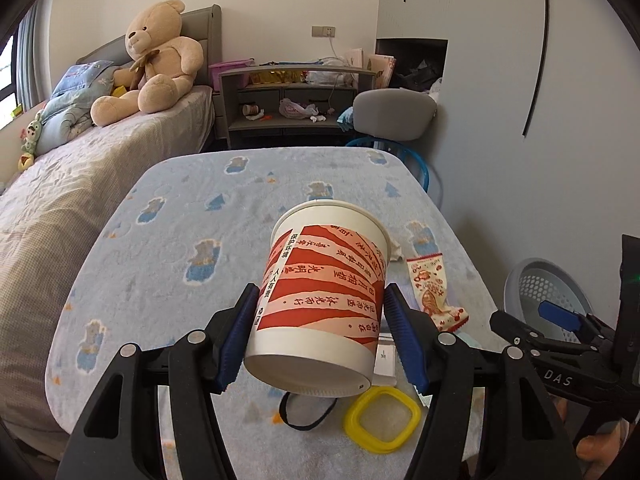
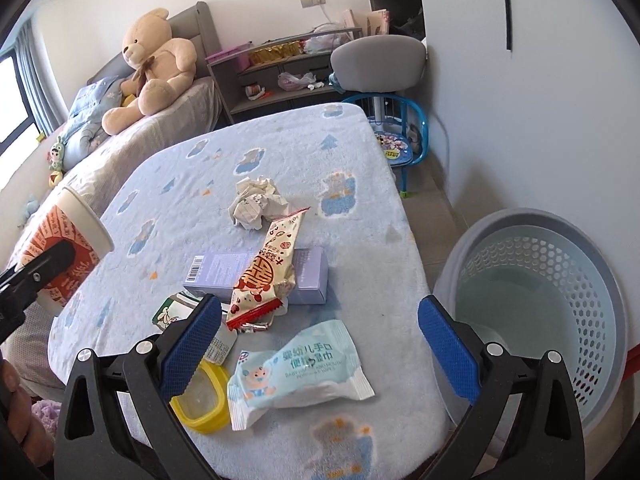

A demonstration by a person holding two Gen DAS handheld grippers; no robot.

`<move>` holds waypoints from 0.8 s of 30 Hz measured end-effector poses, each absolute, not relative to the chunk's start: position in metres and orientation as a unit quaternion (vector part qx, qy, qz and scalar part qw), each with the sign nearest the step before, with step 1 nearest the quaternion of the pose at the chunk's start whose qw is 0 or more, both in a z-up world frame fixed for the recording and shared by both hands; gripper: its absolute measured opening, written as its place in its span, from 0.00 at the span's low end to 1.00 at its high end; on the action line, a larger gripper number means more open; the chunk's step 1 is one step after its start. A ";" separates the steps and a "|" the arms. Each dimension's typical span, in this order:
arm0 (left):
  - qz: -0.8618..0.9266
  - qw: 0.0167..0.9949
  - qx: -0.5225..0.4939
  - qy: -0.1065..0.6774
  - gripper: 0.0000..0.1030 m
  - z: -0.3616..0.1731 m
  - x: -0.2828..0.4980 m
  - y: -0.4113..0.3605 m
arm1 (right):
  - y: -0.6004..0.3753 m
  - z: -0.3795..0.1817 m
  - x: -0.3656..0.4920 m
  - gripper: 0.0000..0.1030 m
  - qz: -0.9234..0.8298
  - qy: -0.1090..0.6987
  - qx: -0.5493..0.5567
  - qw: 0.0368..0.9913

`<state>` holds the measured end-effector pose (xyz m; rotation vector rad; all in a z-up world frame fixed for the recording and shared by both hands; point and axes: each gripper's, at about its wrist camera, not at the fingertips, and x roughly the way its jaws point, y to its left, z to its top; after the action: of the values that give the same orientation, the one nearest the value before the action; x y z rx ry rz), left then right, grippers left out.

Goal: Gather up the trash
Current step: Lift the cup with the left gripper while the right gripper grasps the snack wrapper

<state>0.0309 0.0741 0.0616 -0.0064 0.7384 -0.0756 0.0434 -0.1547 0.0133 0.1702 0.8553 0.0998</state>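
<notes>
Above a table (image 2: 280, 152) draped in a pale blue bear-print cover, the left gripper (image 1: 320, 336) is gripping a red-and-white paper cup (image 1: 324, 300) between its blue pads, the cup lifted off the cloth and tipped with its open rim pointing away from the camera and its base toward the lens. Just to the right, the right gripper (image 2: 320, 340) is hovering with its jaws spread wide and nothing between them, above a pale wet-wipes packet (image 2: 300, 372) lying near the table's front edge. Beyond that packet, a red-patterned snack wrapper (image 2: 264, 272) is lying across a lavender box (image 2: 308, 276), with a crumpled paper ball (image 2: 256, 200) sitting farther back, touching the wrapper's far end. Beside the right gripper's left finger, a yellow ring-shaped lid (image 2: 204, 404) is resting on the cloth, and a small green-and-white packet (image 2: 168, 312) is lying near it. Off the table's right side, a grey perforated basket (image 2: 540, 304) is standing on the floor. Across the room, a large teddy bear (image 1: 156, 60) is sitting on a bed (image 1: 80, 184).
</notes>
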 end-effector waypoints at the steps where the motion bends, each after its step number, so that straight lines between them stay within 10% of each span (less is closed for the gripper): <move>1: -0.032 0.933 -0.005 0.358 0.60 0.062 0.032 0.077 | -0.151 0.012 0.048 0.94 0.050 0.417 0.079 0.904; 14: 0.004 0.930 -0.008 0.367 0.60 0.037 0.042 0.096 | -0.103 -0.017 0.098 0.87 0.041 0.450 0.006 0.892; 24: 0.000 0.925 -0.015 0.380 0.60 0.028 0.043 0.102 | -0.097 -0.037 0.106 0.46 0.028 0.471 -0.018 0.881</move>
<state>0.0429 0.1020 0.0284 -0.0303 0.7786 -0.0006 0.1064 -0.0967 -0.0368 -0.0375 0.9819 0.0575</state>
